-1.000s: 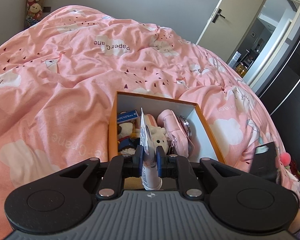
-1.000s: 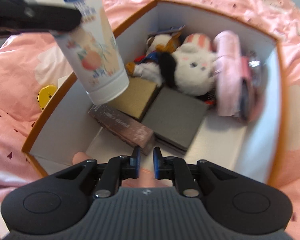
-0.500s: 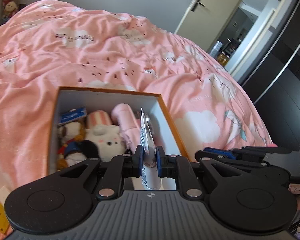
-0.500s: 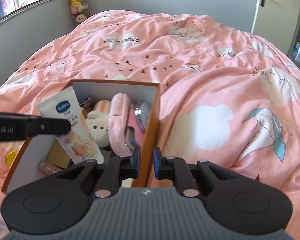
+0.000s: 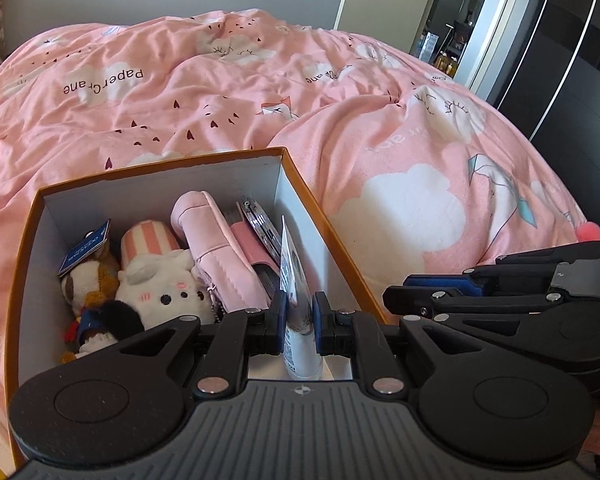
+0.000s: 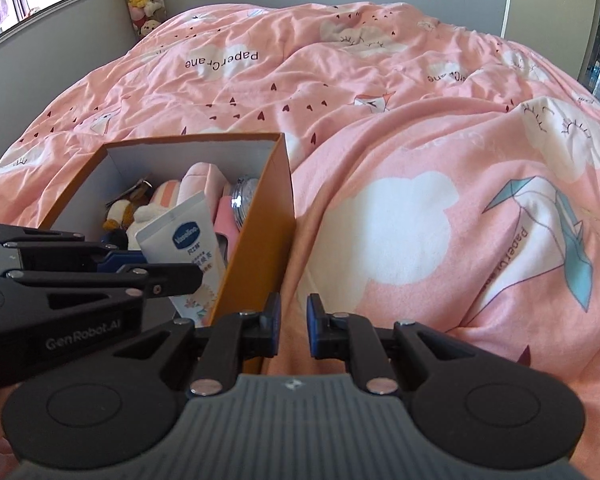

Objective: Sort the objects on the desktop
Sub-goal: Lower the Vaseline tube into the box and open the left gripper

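pink "paper crane" duvet point(image 6: 380, 128), l gripper point(image 5: 298, 316) clamping "vaseline" tube point(image 6: 196, 248), "genrobot.ai" casing

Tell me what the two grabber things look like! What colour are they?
Both are black plastic. The left gripper and right gripper each have blue pads inside the fingers, silver screws, round bumps on wide wings and a grey ribbed base. White letters on the left one read GenRobot.AI.

My black left gripper point(image 5: 298, 322) with blue pads pinches a white tube point(image 6: 196, 256) bearing a blue logo. The box point(image 6: 260, 232) is orange outside, white inside. The duvet point(image 5: 380, 140) is pink with white clouds and dark hearts.
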